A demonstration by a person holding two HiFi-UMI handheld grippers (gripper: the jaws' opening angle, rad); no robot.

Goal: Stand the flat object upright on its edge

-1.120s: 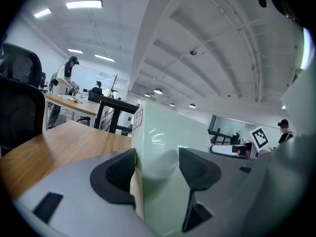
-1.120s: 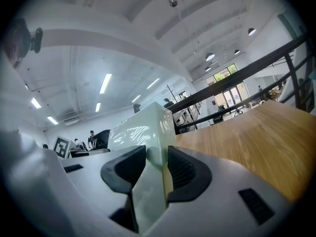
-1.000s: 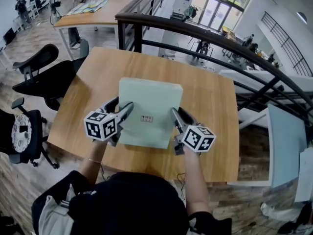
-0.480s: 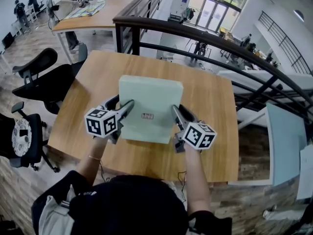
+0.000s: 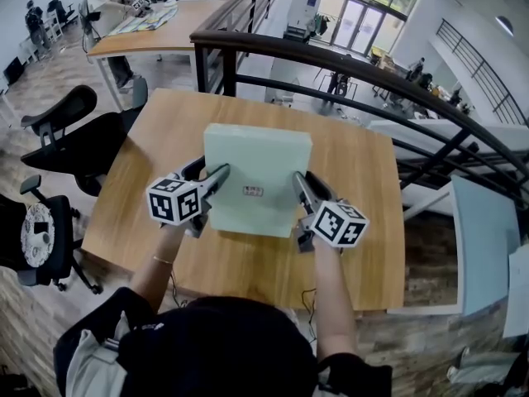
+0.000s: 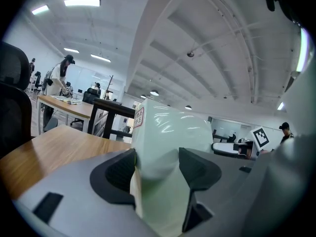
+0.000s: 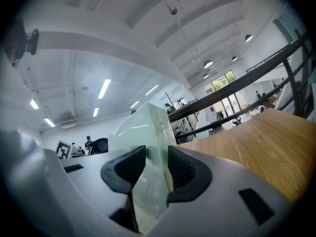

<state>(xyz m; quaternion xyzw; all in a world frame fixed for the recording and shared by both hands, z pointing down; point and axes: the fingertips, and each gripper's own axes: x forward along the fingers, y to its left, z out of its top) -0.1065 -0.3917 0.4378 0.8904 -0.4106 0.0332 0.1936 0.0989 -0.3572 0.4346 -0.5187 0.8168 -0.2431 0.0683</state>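
A pale green flat box (image 5: 254, 179) wrapped in clear film, with a small label on its top face, is held over the wooden table (image 5: 165, 131) and tilted, its near edge raised. My left gripper (image 5: 213, 187) is shut on the box's left edge (image 6: 157, 147), with the black pads pressing both faces. Over on the other side my right gripper (image 5: 301, 195) is shut on the box's right edge (image 7: 145, 132) in the same way. Whether the far edge of the box touches the table I cannot tell.
A black metal railing (image 5: 347, 60) runs just behind the table's far edge. Black office chairs (image 5: 70, 131) stand to the left. Another wooden table (image 5: 157, 19) with a person at it lies beyond on the left. A pale panel (image 5: 479, 238) lies at right.
Both grippers have risen a little and moved away from the person, carrying the box; its near edge now stands higher and the box shows more steeply tilted.
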